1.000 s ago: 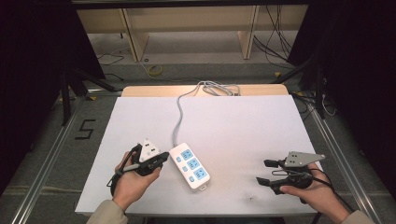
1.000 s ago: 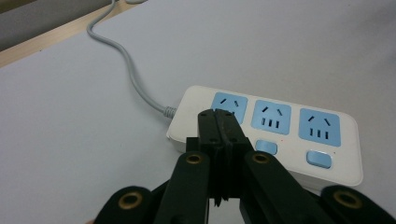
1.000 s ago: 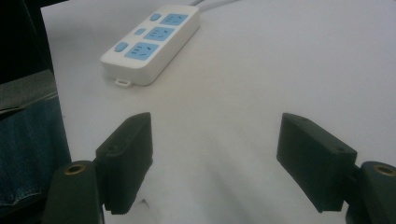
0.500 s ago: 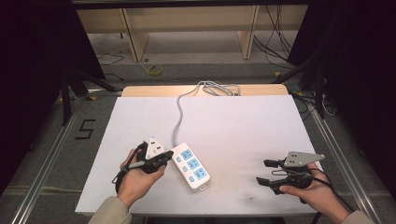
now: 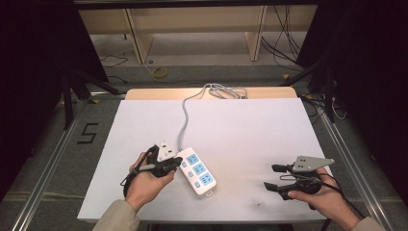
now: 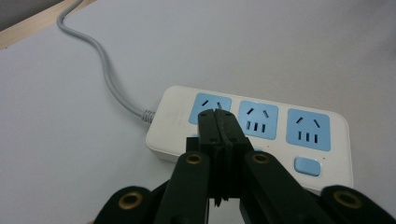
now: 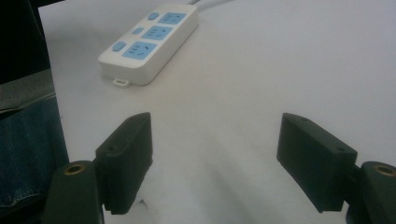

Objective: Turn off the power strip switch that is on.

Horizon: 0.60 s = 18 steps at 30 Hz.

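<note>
Left gripper [image 5: 177, 160]: jaws pressed together, nothing between them. In the left gripper view the tips [image 6: 218, 122] sit over the near edge of the power strip [image 5: 197, 172], right by its first blue socket [image 6: 209, 107]. Vs. 1.0 s ago and 0.5 s ago the left hand [image 5: 146, 184] has crept right, so the closed tip is now at the strip's left end instead of short of it. The white block [image 5: 165, 150] on top of this gripper has come along with it; can't tell what it is.

Strip: lies near-centre on the white table [image 5: 250, 130], skewed, long axis running far-left to near-right. Three blue sockets, blue buttons alongside; small red dots beside them, lit or not can't tell. Grey cord [image 5: 184, 120] leaves its far end and runs to the far table edge. Strip pos. unchanged across frames.

Right gripper [image 5: 273, 176]: near right, well apart from the strip, jaws spread wide and empty (right gripper view: bare table between the pads [image 7: 128, 156]). No shift since earlier frames.

Judgement: a closed tip closing in on the strip reads as a poke/press, prob. at a button [image 6: 307, 166] or to nudge the strip, not a grasp. Contact not confirmed. Right side idle.
</note>
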### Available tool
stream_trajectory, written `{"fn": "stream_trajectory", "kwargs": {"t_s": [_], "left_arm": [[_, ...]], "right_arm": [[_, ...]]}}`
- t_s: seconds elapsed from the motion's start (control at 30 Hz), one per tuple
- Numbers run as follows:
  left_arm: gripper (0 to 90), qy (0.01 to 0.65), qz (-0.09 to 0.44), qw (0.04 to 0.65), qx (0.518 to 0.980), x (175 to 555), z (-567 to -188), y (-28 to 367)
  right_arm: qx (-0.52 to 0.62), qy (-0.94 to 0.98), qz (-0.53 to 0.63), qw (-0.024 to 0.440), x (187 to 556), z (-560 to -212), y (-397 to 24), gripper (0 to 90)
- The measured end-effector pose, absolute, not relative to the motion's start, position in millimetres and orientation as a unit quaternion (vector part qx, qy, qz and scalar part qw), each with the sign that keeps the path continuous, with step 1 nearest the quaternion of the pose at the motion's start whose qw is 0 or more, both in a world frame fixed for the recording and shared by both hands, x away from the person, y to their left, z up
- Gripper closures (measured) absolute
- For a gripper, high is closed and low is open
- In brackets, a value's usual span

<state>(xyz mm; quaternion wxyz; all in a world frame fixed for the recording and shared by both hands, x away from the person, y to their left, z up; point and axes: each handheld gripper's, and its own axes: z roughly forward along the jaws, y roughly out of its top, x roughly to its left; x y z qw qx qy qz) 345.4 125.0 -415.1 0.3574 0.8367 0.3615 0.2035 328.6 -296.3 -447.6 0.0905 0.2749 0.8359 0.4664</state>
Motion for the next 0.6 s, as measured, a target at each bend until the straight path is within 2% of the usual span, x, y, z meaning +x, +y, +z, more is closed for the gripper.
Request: {"fn": "stream_trajectory", "kwargs": {"t_s": [0.6], "left_arm": [[89.7,0.353,0.174,0.335,0.856,353,-418,109]], "right_arm": [[0.274,0.836,0.467,0.090,329,-448,-296,27.2]]}}
